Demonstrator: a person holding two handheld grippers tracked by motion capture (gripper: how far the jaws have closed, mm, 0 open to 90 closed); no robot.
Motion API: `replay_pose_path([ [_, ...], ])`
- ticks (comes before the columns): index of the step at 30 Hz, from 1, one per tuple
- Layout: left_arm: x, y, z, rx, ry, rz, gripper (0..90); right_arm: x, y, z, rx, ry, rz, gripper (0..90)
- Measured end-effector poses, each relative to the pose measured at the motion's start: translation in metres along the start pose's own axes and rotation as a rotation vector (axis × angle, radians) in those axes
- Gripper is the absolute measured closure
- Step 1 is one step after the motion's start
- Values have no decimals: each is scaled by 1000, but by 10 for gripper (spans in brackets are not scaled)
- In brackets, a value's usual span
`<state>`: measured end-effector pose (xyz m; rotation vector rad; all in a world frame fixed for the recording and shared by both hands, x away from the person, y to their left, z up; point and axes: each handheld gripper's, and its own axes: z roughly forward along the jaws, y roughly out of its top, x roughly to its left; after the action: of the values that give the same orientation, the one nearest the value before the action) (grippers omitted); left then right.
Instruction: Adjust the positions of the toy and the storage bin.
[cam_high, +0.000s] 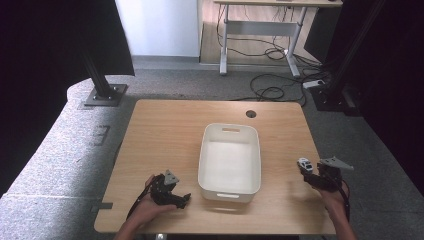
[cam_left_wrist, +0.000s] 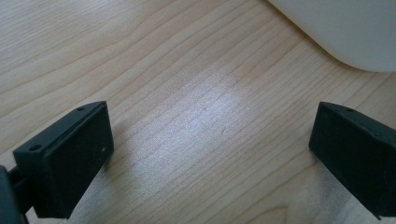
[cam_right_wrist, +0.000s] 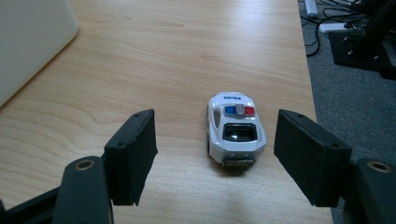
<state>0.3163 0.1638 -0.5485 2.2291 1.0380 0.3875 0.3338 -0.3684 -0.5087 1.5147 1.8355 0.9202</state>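
Near the table's right edge, a white toy police car (cam_right_wrist: 236, 130) sits on the wood, roof lights up. Right gripper (cam_right_wrist: 215, 156) jaws spread wide, car between them but nearer the right-hand jaw, touching neither. Left gripper (cam_left_wrist: 210, 149) also spread, nothing between its jaws, low over bare table (cam_high: 165, 135) just beside the white plastic bin (cam_high: 230, 192) at table centre.

Count on the wooden table (cam_high: 165, 130)
One white toy police car (cam_right_wrist: 235, 128), one white plastic bin (cam_high: 230, 162), two handheld grippers.
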Motion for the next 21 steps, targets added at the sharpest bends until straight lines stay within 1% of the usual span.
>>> replay_pose_path([
  [10,1,1,1,-1,-8,7,0,-8,-1,10,28,-15,10,295],
  [15,1,1,1,1,-9,10,0,-11,-2,11,31,-24,20,295],
  [18,0,2,2,1,-9,11,0,-12,-3,10,28,-22,28,298],
  [21,0,3,2,0,-11,12,0,-13,-3,12,29,-19,26,299],
])
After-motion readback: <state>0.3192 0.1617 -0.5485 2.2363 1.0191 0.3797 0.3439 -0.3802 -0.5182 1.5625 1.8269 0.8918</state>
